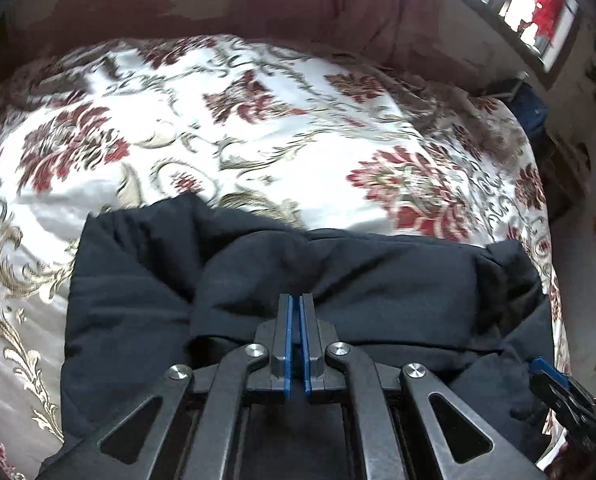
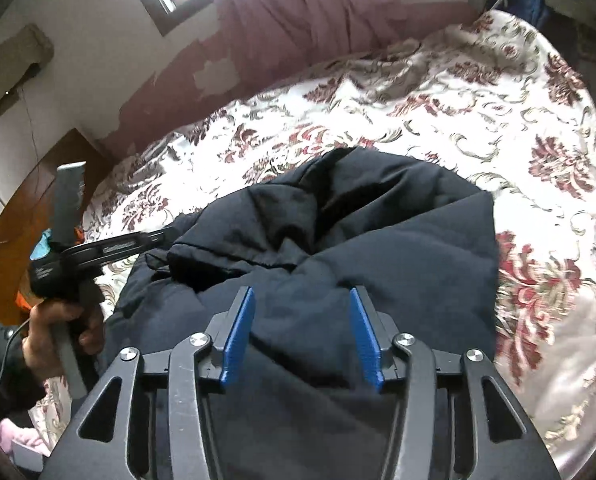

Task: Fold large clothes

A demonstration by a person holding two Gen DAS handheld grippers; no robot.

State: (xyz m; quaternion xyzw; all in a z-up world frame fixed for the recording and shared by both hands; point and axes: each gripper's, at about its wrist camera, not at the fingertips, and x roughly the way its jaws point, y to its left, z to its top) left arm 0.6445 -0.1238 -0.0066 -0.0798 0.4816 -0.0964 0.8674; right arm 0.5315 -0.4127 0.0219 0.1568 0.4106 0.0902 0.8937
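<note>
A large dark navy padded garment [image 1: 338, 280] lies bunched on a floral bedspread [image 1: 217, 120]. My left gripper [image 1: 296, 300] is shut, its blue pads together just above the cloth; no fabric shows between them. In the right wrist view the same garment [image 2: 338, 232] is folded over on itself. My right gripper [image 2: 302, 300] is open just above the near part of the garment, with nothing between its blue pads. The left gripper also shows there [image 2: 161, 236], at the garment's left edge, held by a hand [image 2: 57, 332].
The bedspread [image 2: 498, 100] covers the bed on all sides of the garment. A pink curtain [image 2: 310, 8] and a window [image 1: 526, 4] are on the wall behind. A brown wooden piece [image 2: 25, 208] stands at the bed's left. The right gripper's body [image 1: 566, 396] shows at lower right.
</note>
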